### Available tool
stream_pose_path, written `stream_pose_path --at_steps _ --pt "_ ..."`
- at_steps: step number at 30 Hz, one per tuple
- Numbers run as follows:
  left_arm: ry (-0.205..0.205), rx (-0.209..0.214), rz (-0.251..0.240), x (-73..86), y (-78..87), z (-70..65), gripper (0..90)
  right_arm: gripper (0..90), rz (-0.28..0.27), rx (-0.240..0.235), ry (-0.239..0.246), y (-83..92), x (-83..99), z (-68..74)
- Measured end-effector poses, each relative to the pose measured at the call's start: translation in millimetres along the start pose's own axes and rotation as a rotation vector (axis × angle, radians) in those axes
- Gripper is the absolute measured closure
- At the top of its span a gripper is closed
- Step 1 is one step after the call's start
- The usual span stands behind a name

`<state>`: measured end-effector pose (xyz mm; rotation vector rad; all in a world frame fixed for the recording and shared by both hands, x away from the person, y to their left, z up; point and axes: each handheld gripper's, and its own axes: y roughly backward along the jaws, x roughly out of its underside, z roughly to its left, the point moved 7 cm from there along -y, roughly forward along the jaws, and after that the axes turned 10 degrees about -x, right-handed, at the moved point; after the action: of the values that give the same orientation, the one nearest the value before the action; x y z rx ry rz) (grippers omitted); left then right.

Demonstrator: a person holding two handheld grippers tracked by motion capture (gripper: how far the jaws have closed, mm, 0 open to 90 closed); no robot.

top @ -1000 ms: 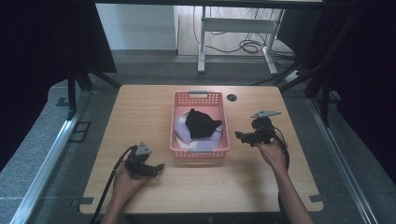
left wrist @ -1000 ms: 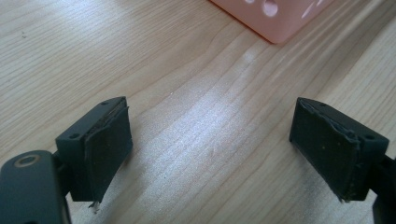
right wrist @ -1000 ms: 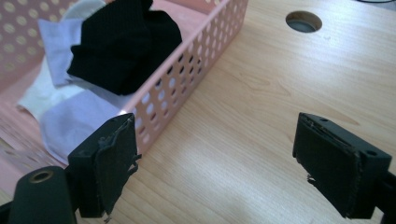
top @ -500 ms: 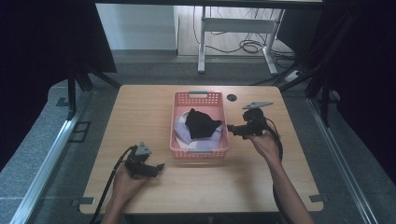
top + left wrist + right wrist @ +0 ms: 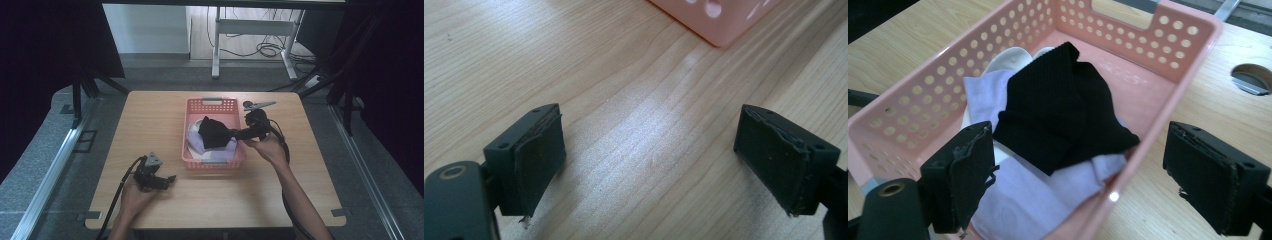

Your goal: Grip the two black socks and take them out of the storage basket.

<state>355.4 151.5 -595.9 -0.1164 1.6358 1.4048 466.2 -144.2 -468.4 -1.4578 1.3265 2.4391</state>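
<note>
Black ribbed sock [image 5: 1063, 105] lying crumpled on top of pale lilac cloth [image 5: 1028, 200] inside the pink perforated basket [image 5: 235, 106], mid-worktop toward the far edge. Soft, light, limp; likely to drape and stretch, no risk of breaking. Best pinched at the raised fold near its middle, clear of the cloth beneath. Right tongs [image 5: 1098, 180] spread wide at the basket's rim; left tongs [image 5: 649, 170] likewise agape, over bare worktop [image 5: 634, 90] near the front edge.

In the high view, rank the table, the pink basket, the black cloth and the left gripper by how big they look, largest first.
1. Table
2. Pink basket
3. Black cloth
4. Left gripper

The black cloth and left gripper look close in size, so that last pair is unsure.
</note>
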Motion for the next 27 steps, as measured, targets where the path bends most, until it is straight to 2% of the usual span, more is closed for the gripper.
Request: stream_pose_path --at_steps 5,13,23,27 --pt "0.001 0.000 0.000 0.0 0.0 -0.1 12.7 15.5 0.022 0.002 0.000 -16.1 -6.1 3.8" --pt "0.001 0.000 -0.001 0.0 -0.1 0.0 12.7 25.3 0.048 -0.008 0.034 -45.8 -13.5 11.7" --pt "0.003 0.001 0.001 0.1 -0.1 -0.2 12.7 35.4 0.067 -0.016 0.054 -75.3 -20.6 19.4" --pt "0.003 0.000 0.001 0.1 0.0 -0.2 12.7 38.3 0.086 -0.036 0.064 -88.3 -21.4 22.6"
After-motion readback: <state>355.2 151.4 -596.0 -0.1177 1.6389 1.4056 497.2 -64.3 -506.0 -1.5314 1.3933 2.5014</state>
